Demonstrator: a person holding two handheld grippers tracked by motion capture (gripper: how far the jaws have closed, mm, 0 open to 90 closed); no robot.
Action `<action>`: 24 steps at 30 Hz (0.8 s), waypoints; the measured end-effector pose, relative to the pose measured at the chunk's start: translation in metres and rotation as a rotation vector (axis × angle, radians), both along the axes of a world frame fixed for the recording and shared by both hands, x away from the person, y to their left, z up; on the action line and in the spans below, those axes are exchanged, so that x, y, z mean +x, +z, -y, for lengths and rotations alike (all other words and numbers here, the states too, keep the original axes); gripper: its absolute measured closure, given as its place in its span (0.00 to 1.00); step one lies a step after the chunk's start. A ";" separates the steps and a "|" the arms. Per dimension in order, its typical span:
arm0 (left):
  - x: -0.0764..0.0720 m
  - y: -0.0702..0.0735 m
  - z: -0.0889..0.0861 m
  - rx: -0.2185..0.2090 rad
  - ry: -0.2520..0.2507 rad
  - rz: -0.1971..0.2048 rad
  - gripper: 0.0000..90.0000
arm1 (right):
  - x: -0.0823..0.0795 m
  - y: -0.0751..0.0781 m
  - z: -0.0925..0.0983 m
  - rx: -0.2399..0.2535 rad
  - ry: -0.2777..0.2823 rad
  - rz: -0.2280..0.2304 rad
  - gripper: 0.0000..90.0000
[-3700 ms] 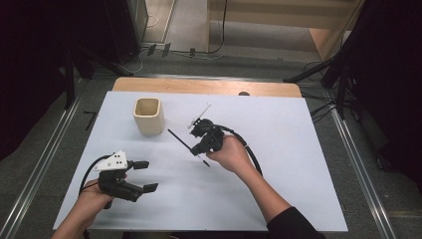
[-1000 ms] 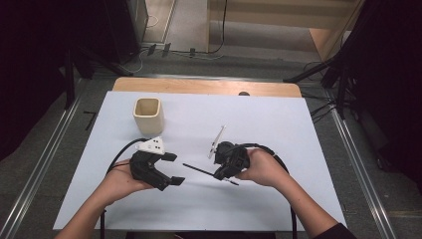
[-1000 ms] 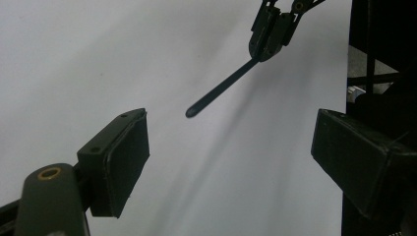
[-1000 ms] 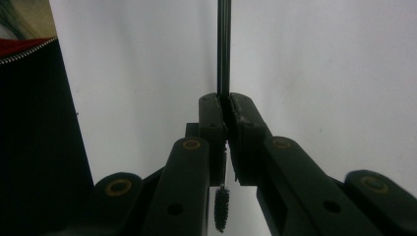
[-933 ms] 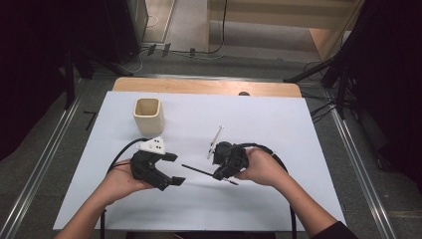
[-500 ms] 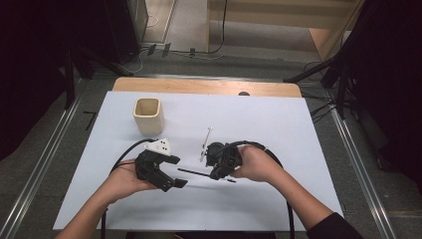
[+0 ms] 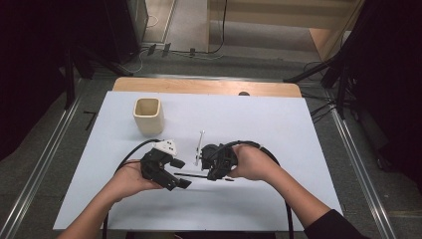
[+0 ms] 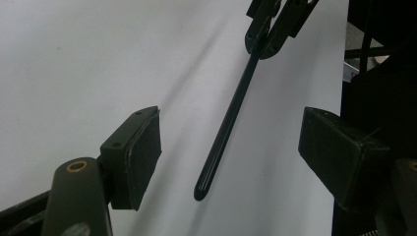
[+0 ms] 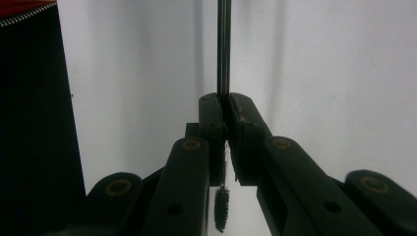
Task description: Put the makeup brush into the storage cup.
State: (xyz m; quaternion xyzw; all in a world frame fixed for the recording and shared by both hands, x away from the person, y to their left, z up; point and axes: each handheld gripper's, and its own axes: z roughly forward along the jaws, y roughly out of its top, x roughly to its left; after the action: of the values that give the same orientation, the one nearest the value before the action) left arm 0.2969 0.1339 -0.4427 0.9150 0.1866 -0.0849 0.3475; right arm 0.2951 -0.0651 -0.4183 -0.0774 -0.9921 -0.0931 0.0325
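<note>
The right gripper (image 7: 217, 163) is clamped on a thin black brush (image 8: 227, 124), holding it low over the middle of the table (image 7: 298, 129), nearer the front edge. The left gripper (image 8: 230, 153) has just been closing; its jaws stand apart around the brush's free handle end, not touching it. The brush looks light, stiff and slim, likely to pivot; grip the handle squarely near its tip.

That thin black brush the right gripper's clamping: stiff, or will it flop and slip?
The black brush probably stays stiff: its handle runs straight out unsupported from the right gripper. Likely light, being so thin. It may pivot in the narrow clamp; on the table it would likely roll.
</note>
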 end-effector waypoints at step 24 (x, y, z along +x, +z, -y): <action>0.004 -0.011 0.012 0.026 -0.038 -0.122 0.77 | -0.005 0.003 -0.009 0.005 0.075 0.026 0.96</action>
State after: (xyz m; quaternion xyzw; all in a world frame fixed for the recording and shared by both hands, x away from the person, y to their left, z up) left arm 0.3008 0.1221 -0.4537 0.9159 0.1910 -0.1449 0.3220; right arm 0.2905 -0.0559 -0.4149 -0.0390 -0.9944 -0.0951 0.0235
